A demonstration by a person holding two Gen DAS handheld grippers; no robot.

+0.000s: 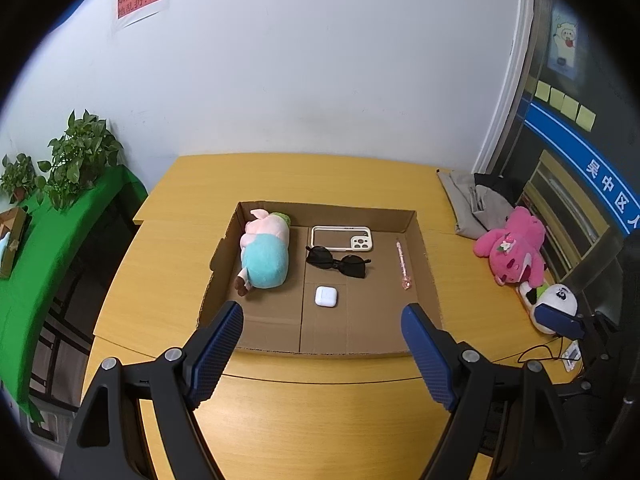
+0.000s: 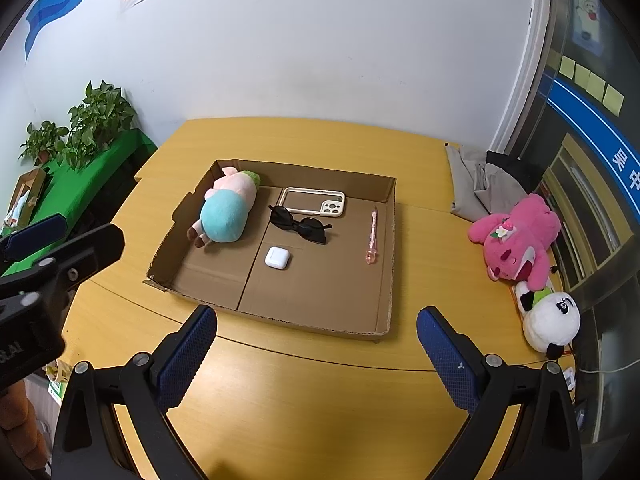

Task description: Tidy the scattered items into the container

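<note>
I see both tools released, empty — left gripper, right gripper | box holds pig, case, sunglasses, earbuds, pen | outside, right — pink plush, panda | path clear

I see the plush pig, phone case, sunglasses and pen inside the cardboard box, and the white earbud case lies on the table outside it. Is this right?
Not quite. The white earbud case also lies inside the cardboard box, on its floor in front of the sunglasses, as the right wrist view shows. The plush pig, phone case and pen are inside, as you say.
</note>
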